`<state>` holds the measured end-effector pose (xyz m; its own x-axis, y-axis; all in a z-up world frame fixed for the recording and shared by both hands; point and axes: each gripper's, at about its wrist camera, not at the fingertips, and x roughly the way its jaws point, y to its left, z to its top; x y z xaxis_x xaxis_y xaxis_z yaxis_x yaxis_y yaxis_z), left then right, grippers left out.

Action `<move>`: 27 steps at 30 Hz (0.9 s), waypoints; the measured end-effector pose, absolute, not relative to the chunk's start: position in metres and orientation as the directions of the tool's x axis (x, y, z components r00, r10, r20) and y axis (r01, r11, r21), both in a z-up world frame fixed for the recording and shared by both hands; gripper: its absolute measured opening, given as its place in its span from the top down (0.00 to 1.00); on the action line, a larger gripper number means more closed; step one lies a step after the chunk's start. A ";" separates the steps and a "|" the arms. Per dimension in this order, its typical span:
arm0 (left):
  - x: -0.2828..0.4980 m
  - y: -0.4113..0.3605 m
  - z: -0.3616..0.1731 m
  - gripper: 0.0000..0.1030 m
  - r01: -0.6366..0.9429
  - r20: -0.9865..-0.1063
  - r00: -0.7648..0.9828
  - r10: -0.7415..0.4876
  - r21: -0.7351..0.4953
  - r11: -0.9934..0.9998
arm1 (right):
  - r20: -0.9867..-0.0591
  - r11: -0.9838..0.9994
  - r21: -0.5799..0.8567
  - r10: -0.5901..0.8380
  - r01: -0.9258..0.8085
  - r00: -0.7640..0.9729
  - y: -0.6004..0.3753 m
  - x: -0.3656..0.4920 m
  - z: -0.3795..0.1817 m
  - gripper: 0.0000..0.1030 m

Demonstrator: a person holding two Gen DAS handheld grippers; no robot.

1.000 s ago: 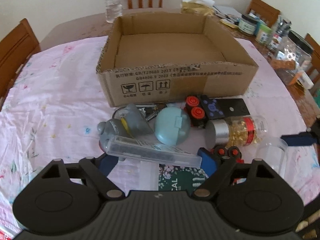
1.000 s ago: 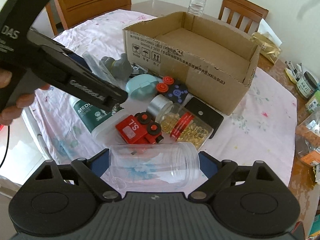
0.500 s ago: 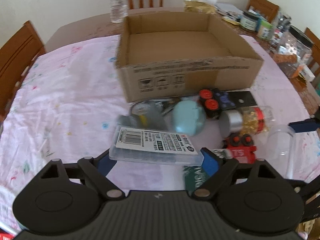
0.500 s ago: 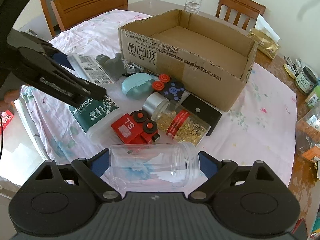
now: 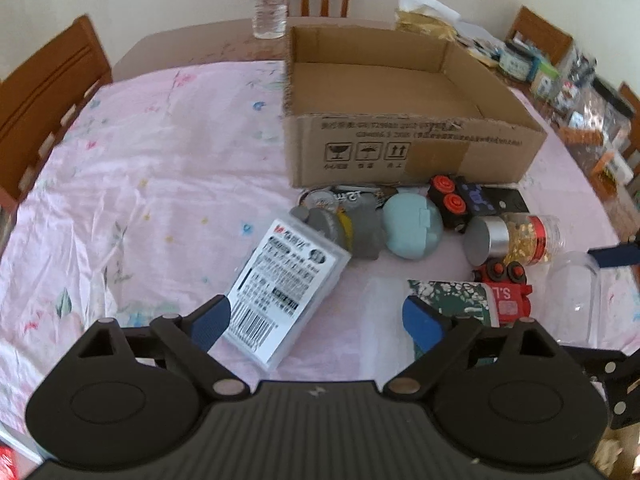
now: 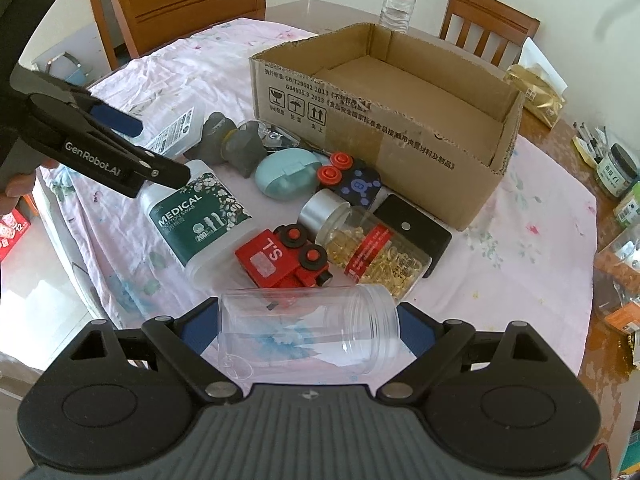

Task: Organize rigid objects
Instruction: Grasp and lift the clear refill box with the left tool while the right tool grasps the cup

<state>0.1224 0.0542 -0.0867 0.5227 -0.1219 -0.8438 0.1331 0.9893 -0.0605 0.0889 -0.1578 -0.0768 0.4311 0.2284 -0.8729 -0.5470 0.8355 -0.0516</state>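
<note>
Lying sideways between the spread fingers of the right gripper (image 6: pixel 308 330), a clear jar (image 6: pixel 308 330) is flanked by both pads, though whether it is actually pinched cannot be told. The left gripper (image 5: pixel 316 320) is seen wide open, with a flat labelled case (image 5: pixel 286 284) tilted against just one pad, the gray toy (image 5: pixel 356 232) touching its far end. A slip is risked: smooth plastic could roll or drop short of the cardboard box (image 5: pixel 400 152).

A clear plastic water bottle (image 5: pixel 271 2) stands at the table's far edge, wooden chairs (image 5: pixel 48 84) around; jars and packets (image 6: pixel 616 168) crowd its right edge.
</note>
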 end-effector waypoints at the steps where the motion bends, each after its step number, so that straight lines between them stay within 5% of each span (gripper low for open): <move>1: 0.122 0.058 -0.087 0.10 0.108 -0.844 0.525 -0.113 -0.065 0.992 | -0.873 0.837 -0.054 0.225 -0.545 0.432 -0.158 0.088 -0.077 0.08; 13: 0.158 0.071 -0.095 0.06 -0.114 -0.828 0.560 -0.030 -0.113 0.987 | -0.875 0.853 -0.050 0.213 -0.519 0.434 -0.154 0.087 -0.077 0.08; 23: 0.124 0.096 -0.116 0.03 -0.088 -0.873 0.484 0.058 0.018 0.996 | -0.890 0.873 -0.081 0.155 -0.482 0.429 -0.159 0.082 -0.086 0.08; 27: 0.115 0.104 -0.118 0.03 -0.112 -0.867 0.497 0.033 -0.027 0.993 | -0.893 0.893 -0.074 0.139 -0.444 0.429 -0.166 0.080 -0.092 0.08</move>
<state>0.1147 0.1043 -0.1185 0.4968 0.0326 -0.8673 -0.1121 0.9933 -0.0268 0.0804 -0.1661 -0.0921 0.4290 0.1393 -0.8925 -0.4436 0.8932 -0.0738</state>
